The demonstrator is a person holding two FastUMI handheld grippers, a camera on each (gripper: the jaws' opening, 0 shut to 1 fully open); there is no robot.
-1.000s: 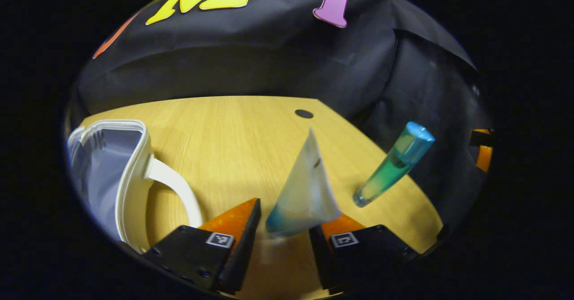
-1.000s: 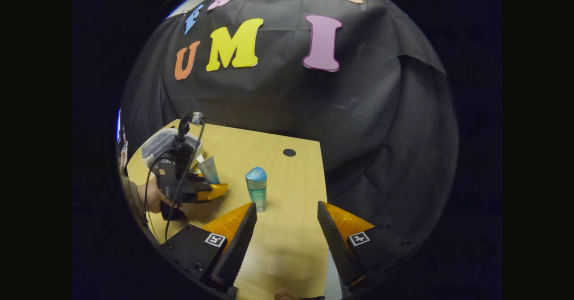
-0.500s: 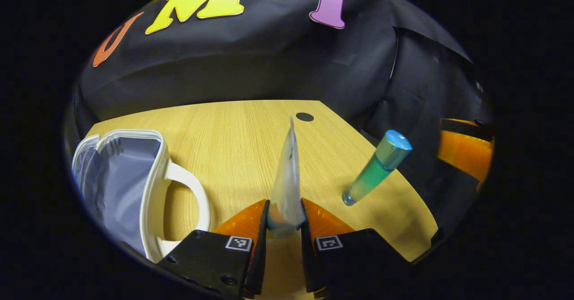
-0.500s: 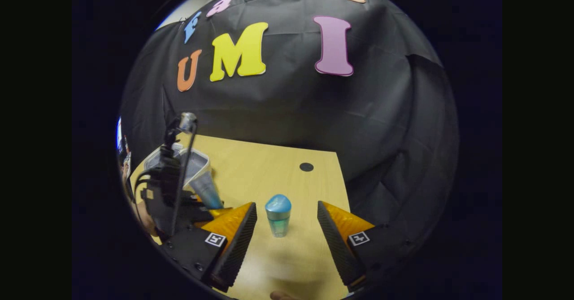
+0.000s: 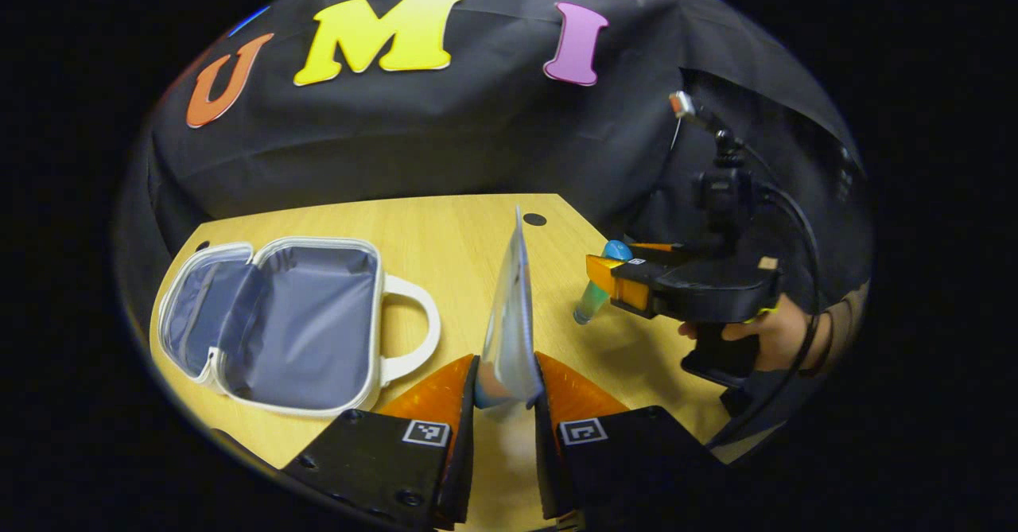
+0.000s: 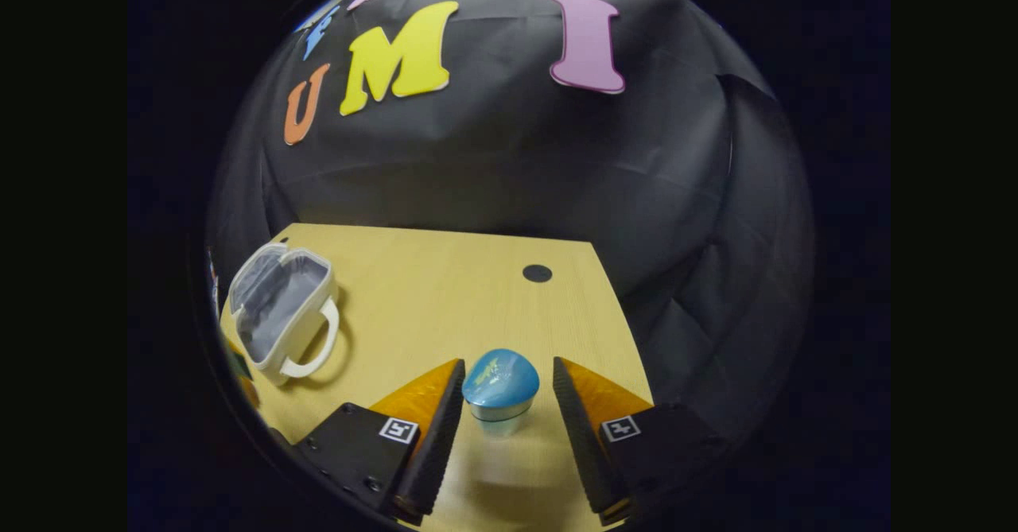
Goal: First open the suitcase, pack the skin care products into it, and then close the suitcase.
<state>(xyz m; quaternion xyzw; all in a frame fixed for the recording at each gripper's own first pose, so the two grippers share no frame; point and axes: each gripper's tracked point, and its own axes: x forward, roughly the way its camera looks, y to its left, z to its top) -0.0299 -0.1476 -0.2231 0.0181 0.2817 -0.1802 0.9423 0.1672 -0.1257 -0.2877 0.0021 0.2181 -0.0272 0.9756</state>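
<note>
Left tool (image 5: pixel 504 405) clamped on one tube (image 5: pixel 510 317); right tool (image 6: pixel 501 405) apart around one bottle (image 6: pixel 499 389).

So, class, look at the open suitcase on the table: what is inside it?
The open suitcase shows bare grey lining in both halves, with no products visible. Its near wall hides a strip of the floor. The tube is in the left tool.

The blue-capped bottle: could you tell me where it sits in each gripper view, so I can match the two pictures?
Left gripper view: the blue-capped bottle stands right of centre on the table, partly behind the right gripper.
Right gripper view: it stands at bottom centre, between that gripper's own fingers, which have not closed on it.
Shared landmark: the open suitcase, lying left of the bottle in both.
</note>
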